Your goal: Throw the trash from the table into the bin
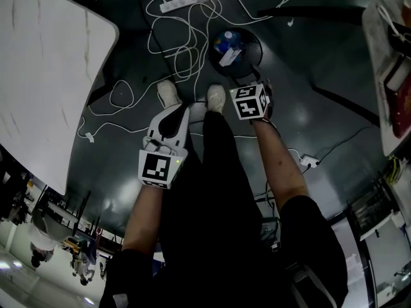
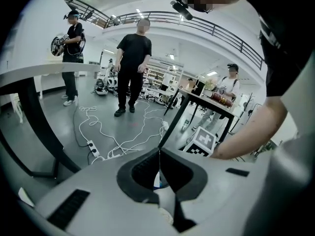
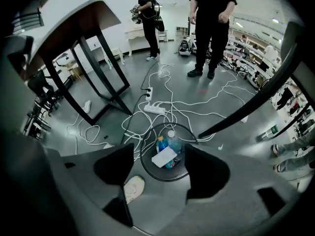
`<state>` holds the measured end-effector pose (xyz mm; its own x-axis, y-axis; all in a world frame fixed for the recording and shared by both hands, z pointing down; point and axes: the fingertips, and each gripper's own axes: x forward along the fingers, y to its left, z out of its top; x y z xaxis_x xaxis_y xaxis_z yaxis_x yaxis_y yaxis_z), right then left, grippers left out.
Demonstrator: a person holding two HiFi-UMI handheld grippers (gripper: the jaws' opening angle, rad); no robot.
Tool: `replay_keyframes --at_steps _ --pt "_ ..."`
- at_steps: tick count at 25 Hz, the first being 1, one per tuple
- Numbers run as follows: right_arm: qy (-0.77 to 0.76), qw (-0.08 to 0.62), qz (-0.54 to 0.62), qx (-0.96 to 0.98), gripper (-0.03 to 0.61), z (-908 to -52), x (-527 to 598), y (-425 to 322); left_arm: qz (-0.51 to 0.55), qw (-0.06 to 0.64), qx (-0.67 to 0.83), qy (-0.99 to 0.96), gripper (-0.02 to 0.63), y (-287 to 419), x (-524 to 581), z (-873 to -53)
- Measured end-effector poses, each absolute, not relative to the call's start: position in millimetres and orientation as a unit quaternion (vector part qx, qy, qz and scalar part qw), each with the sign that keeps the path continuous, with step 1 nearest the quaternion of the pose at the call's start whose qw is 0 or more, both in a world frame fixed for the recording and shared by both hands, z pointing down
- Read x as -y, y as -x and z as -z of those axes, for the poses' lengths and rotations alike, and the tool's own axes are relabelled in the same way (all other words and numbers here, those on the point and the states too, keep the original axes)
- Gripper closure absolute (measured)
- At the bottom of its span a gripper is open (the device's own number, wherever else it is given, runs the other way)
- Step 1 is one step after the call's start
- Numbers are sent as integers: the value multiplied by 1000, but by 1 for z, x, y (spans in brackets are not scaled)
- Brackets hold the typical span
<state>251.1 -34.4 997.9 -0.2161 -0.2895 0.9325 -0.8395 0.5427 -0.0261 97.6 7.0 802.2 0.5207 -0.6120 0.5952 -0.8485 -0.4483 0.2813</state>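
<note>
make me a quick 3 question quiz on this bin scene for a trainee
1. True or false: the right tongs hold a bottle.
2. What lies on the bottles in the bin? A) paper B) a shoe C) a plug
3. Fill in: the left tongs are ___.
Key: 1 false, they are open and empty over the bin; 2 A; 3 shut.

Left claw closed, tips touching; power strip lies beyond
</note>
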Motion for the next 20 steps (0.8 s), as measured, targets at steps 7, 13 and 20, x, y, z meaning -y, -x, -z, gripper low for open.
replay_keyframes --at_steps 7,13,20 --pt "-438 448 -277 728 333 -946 41 -263 -194 255 450 -834 598 -94 0 -776" --pt "-485 387 -257 741 442 -848 49 -266 -187 242 448 -840 598 -96 13 -710" --pt "-515 302 -203 777 503 -707 80 -265 -116 182 456 -864 598 -90 55 -608"
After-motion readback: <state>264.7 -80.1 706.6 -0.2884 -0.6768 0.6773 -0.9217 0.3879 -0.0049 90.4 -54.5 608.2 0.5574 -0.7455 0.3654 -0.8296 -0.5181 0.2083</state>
